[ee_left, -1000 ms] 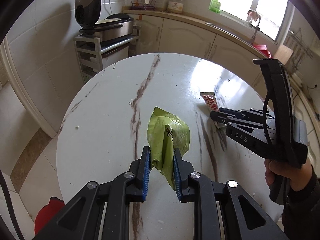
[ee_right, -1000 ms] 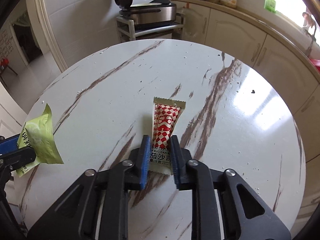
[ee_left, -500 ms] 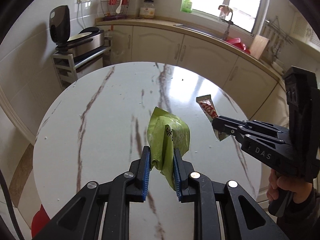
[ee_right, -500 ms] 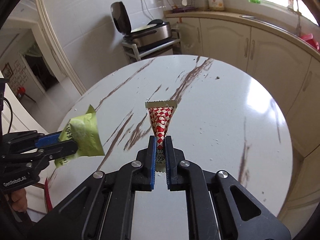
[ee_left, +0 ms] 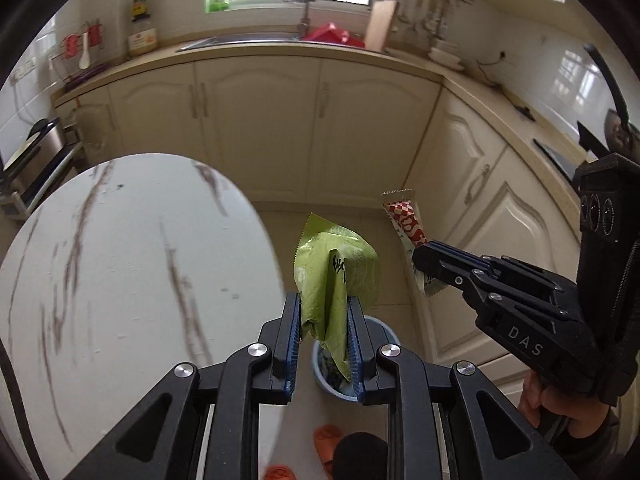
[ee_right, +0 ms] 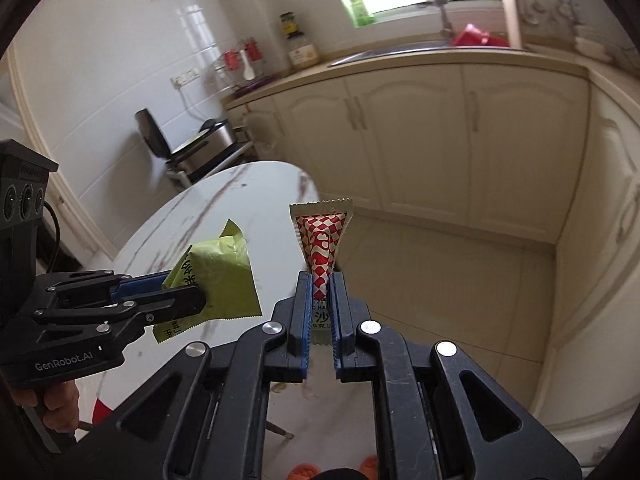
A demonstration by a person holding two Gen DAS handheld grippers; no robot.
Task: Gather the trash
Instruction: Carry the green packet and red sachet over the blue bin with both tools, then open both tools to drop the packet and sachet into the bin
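My left gripper (ee_left: 323, 312) is shut on a crumpled green wrapper (ee_left: 334, 268), held in the air past the right edge of the round marble table (ee_left: 120, 264). Directly below it on the floor stands a blue bin (ee_left: 328, 384) with dark trash inside, mostly hidden by the fingers. My right gripper (ee_right: 321, 292) is shut on a red-and-white checked wrapper (ee_right: 322, 240), also off the table, over the tiled floor. In the left wrist view the right gripper (ee_left: 424, 256) hangs to the right with the checked wrapper (ee_left: 408, 224). The right wrist view shows the left gripper (ee_right: 192, 292) and green wrapper (ee_right: 220, 272) at left.
Cream kitchen cabinets (ee_left: 280, 128) run along the far wall and turn down the right side, with a sink and tap under the window. An appliance on a rack (ee_right: 200, 152) stands behind the table. Orange slippers (ee_left: 328, 436) show at the bottom, near the bin.
Both grippers lifted their wrappers and swung right, off the table and out over the floor. The right jaws closed fully on the checked wrapper. The blue bin has come into view.
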